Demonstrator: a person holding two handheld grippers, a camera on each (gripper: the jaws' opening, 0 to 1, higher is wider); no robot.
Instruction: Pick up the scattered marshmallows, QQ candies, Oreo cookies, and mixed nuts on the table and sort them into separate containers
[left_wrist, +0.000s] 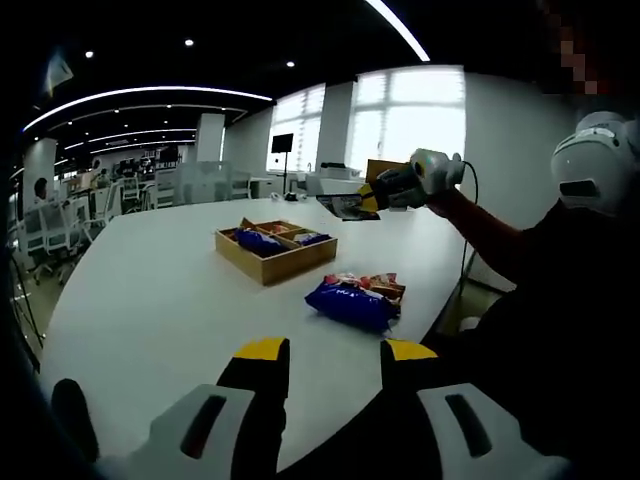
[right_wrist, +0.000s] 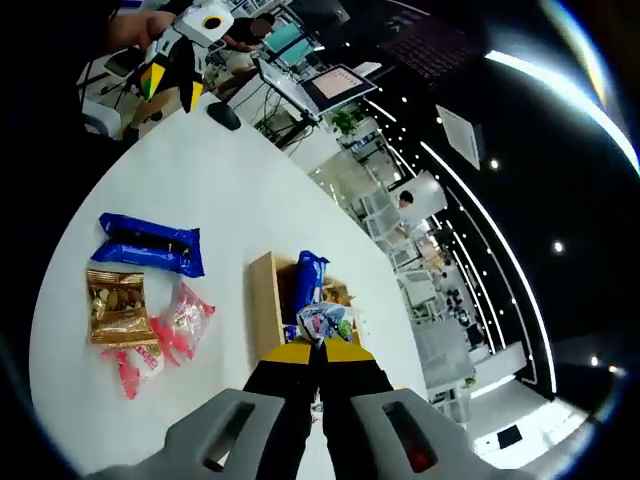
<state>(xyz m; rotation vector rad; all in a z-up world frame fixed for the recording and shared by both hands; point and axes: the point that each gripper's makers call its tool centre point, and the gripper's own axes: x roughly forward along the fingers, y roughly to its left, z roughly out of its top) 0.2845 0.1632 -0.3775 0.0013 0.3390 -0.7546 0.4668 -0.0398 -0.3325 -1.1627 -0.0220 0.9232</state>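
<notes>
My right gripper (right_wrist: 320, 351) is shut on a small clear snack packet (right_wrist: 325, 320), held above the wooden tray (right_wrist: 266, 292). A blue Oreo packet (right_wrist: 310, 275) lies in that tray. On the white table lie another blue Oreo packet (right_wrist: 150, 243), a brown nut packet (right_wrist: 118, 305) and pink candy packets (right_wrist: 185, 320). My left gripper (left_wrist: 335, 350) is open and holds nothing, near the table's edge. From there I see the tray (left_wrist: 290, 265), the blue Oreo packet (left_wrist: 350, 302) and the right gripper (left_wrist: 372, 200) holding its packet (left_wrist: 345, 207) in the air.
A person's dark sleeve (left_wrist: 500, 240) reaches in from the right of the left gripper view. A dark mouse-like object (right_wrist: 224, 116) lies on the table's far end near the left gripper (right_wrist: 170, 80). Office desks and chairs (left_wrist: 120, 195) stand beyond the table.
</notes>
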